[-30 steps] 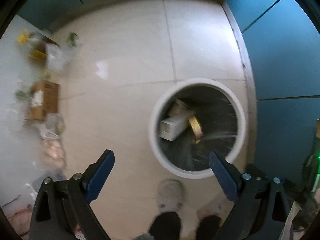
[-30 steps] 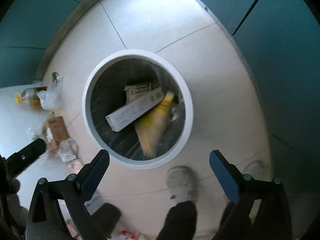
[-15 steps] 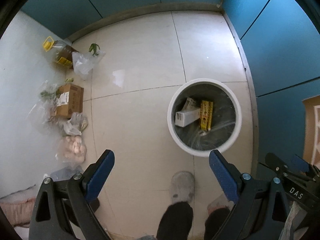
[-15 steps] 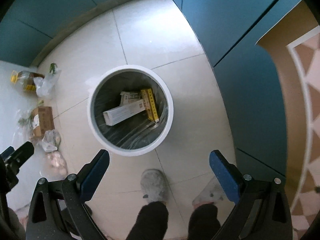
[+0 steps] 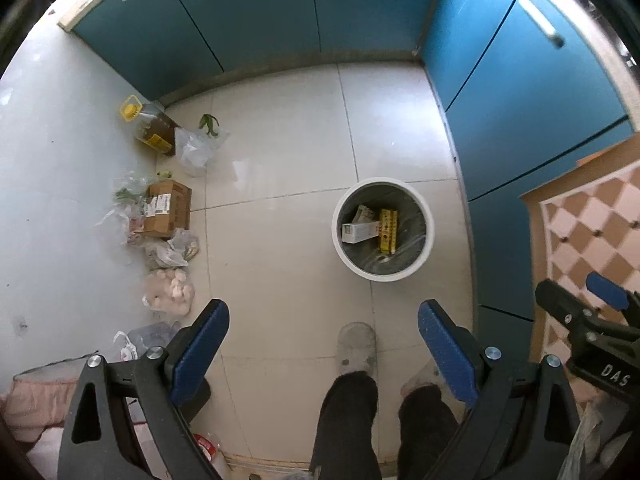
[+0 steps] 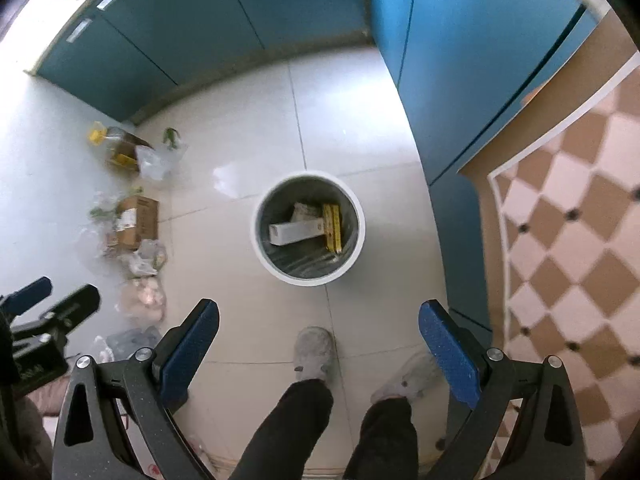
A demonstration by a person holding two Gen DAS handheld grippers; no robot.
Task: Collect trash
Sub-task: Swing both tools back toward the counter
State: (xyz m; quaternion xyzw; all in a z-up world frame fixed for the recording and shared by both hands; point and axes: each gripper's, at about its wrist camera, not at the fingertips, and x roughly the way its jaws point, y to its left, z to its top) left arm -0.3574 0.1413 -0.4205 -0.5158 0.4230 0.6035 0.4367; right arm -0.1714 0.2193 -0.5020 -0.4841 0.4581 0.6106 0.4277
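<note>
A white round trash bin [image 5: 428, 236] [image 6: 360, 236] stands on the tiled floor far below. Inside lie a white box [image 5: 360, 231] [image 6: 294, 232], a yellow box [image 5: 388, 230] [image 6: 333, 226] and a smaller pale carton [image 6: 304, 212]. My left gripper [image 5: 323, 340] is open and empty, high above the floor. My right gripper [image 6: 319, 340] is open and empty, also high above the bin. The right gripper shows at the left wrist view's right edge [image 5: 596, 316], and the left gripper at the right wrist view's left edge [image 6: 44, 312].
Along the left wall lie a cardboard box [image 5: 168, 210] [image 6: 136, 222], an oil bottle with a yellow cap [image 5: 150, 128] [image 6: 116, 148], plastic bags [image 5: 196, 152] and a bag of pinkish items [image 5: 170, 290]. Teal cabinets [image 5: 520, 100] bound the floor. The person's slippered feet [image 5: 356, 348] stand below.
Both grippers have risen well away from the bin, which now looks small. The yellow box that was dropping has come to rest inside the bin.
</note>
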